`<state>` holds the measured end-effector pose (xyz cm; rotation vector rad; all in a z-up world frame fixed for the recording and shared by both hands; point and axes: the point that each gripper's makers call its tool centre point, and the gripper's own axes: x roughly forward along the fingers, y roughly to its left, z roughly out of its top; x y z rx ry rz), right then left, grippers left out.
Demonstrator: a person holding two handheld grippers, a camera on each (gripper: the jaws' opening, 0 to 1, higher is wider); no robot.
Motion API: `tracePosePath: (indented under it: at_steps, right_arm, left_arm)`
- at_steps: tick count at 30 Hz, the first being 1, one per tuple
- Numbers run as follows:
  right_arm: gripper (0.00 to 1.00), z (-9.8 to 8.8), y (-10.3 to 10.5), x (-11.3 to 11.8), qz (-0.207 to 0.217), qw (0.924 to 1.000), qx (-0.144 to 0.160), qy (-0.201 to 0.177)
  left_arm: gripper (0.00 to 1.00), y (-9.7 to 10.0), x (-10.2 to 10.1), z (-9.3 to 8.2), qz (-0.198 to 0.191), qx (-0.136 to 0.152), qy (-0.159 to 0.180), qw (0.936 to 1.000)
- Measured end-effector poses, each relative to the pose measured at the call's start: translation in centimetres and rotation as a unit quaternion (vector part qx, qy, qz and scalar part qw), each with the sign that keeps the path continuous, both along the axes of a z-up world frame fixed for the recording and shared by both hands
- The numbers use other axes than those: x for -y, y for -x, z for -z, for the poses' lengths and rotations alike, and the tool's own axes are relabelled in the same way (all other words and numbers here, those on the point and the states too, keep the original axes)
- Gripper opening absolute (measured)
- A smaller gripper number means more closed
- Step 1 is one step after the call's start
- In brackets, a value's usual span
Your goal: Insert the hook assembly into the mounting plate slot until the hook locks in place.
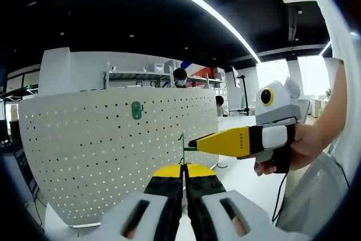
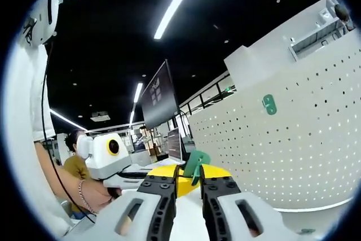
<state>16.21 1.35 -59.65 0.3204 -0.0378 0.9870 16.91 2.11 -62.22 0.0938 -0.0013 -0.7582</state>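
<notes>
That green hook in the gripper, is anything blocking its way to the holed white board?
Nothing visible does. The green hook sits at the tips of the right gripper, and open air lies between it and the white pegboard. Another green hook is already mounted higher up the pegboard, off to the side.

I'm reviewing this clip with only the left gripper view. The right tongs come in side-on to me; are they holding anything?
Observer: Yes. In the right gripper view, the right tongs pinch a green hook piece.
Operator: Does that view show the green plate?
Observer: Yes. The green plate sits on the pegboard, up and right of the hook piece and apart from it.
Operator: What's left of the board?
Observer: A dark monitor.
</notes>
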Motion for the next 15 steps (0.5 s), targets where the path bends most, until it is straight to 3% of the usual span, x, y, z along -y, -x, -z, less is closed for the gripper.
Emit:
tracePosePath:
  at_steps: [15]
  right_arm:
    - [0.04, 0.04, -0.55, -0.09, 0.013, 0.9999, 0.002, 0.007]
  left_arm:
    - [0.01, 0.1, -0.05, -0.04, -0.009, 0.0, 0.009, 0.9999]
